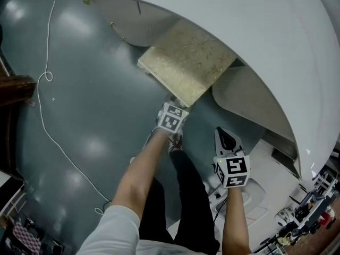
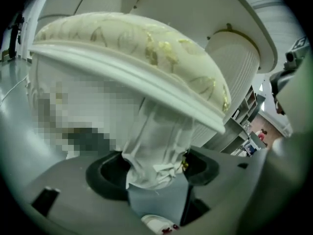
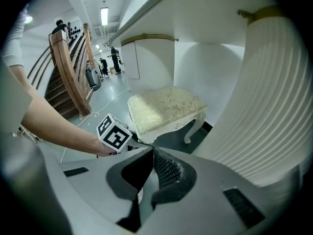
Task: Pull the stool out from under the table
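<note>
Head view: stool (image 1: pixel 186 60) half under table (image 1: pixel 239 15).
Left gripper (image 2: pixel 154 168) fingers spread round its leg (image 2: pixel 156 136); right gripper (image 3: pixel 150 153) fingers pressed together; fluted pedestal (image 3: pixel 264 106) alongside.

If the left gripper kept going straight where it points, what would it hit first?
The stool's white leg, which stands right between the left gripper's open jaws; how far it is from touching is unclear.

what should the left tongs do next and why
Probably close the left tongs on the stool leg: the jaws stand apart with the leg between them, not gripped yet, and the stool sits partly under the table.
</note>
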The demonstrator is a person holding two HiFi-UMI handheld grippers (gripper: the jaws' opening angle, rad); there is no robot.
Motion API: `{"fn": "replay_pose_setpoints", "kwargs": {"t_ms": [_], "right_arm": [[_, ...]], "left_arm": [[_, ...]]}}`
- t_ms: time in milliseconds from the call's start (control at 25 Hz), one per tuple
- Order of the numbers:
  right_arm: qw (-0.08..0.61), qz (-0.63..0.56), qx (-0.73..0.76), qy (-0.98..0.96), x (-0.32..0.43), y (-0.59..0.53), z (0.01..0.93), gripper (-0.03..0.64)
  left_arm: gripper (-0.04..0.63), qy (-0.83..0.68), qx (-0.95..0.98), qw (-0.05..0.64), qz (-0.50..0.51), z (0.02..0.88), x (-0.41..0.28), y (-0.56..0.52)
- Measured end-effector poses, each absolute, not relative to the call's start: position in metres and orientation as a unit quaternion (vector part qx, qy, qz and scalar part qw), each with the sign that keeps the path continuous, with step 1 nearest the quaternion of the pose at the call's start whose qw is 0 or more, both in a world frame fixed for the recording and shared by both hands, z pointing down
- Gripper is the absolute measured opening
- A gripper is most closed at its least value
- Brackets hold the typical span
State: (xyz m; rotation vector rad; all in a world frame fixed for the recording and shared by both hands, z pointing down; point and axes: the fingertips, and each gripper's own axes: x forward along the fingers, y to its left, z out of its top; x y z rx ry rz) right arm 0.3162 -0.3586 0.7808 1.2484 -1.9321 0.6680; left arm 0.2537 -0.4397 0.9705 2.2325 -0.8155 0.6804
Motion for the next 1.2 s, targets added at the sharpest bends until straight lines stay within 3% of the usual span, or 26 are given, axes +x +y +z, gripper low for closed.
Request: {"fn": "replay_pose_setpoints", "kwargs": {"t_ms": [440, 720, 960, 1200], "right_arm": [[0.371, 0.247, 0.497, -0.745, 0.304, -0.331, 0.763, 0.014], [0.361, 0.227, 0.520, -0.740, 0.307, -0.242, 0.710, 0.014], [0.364, 0.251, 0.521, -0.730, 0.223, -0.193, 0.717, 0.014], [0.345, 0.288, 0.516, -0.729, 0.170, -0.127, 0.733, 0.014]], "left_arm": [[0.313, -0.309, 0.841, 0.344, 0.282, 0.974, 0.230, -0.392], [0.313, -0.294, 0.838, 0.344, 0.305, 0.944, 0.213, -0.270], [0.313, -0.268, 0.833, 0.349, 0.336, 0.953, 0.118, -0.219], [0.313, -0.275, 0.832, 0.354, 0.326, 0.965, 0.067, -0.155]]}}
